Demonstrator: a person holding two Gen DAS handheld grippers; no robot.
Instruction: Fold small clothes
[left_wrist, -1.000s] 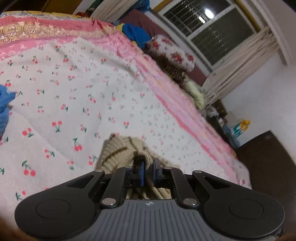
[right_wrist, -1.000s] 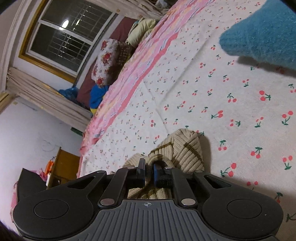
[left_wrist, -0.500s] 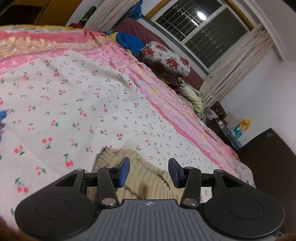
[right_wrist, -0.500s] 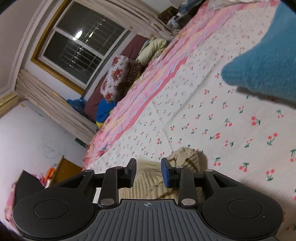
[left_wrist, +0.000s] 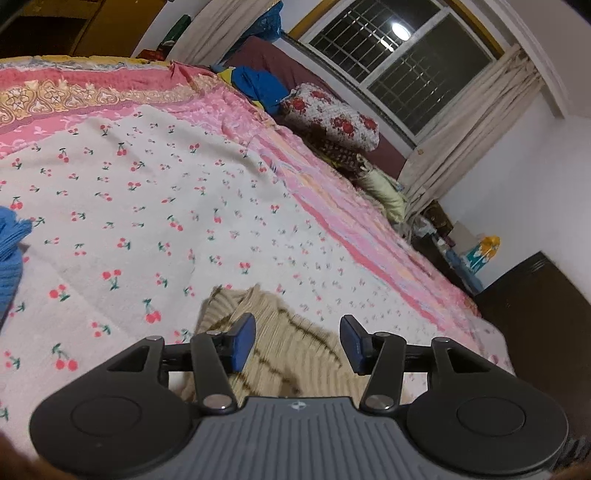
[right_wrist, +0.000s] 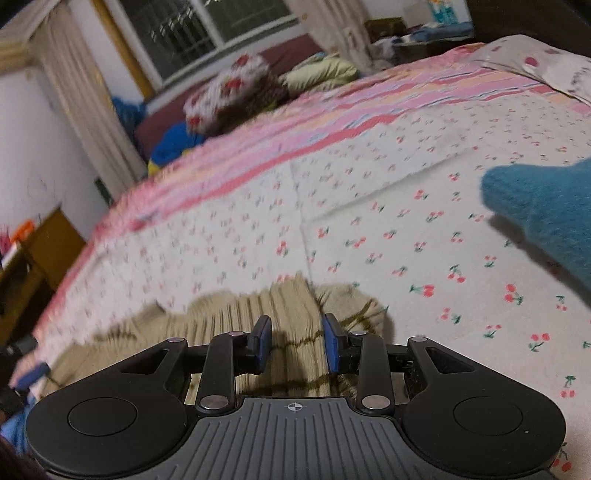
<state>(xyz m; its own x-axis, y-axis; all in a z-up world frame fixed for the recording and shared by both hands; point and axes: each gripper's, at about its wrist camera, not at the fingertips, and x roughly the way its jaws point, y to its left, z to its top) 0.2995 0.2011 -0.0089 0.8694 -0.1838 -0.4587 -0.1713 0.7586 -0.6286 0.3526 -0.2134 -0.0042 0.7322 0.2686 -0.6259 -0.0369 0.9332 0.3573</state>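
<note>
Beige knit garment (left_wrist: 291, 354) lies under both parted grippers, ungripped.

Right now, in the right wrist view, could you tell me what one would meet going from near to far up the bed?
right gripper → beige knit garment → cherry-print sheet → pink striped blanket → floral pillow → window

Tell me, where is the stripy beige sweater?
The beige sweater lies on the cherry-print bedspread, just beneath both open grippers, low and central in both wrist views.
</note>
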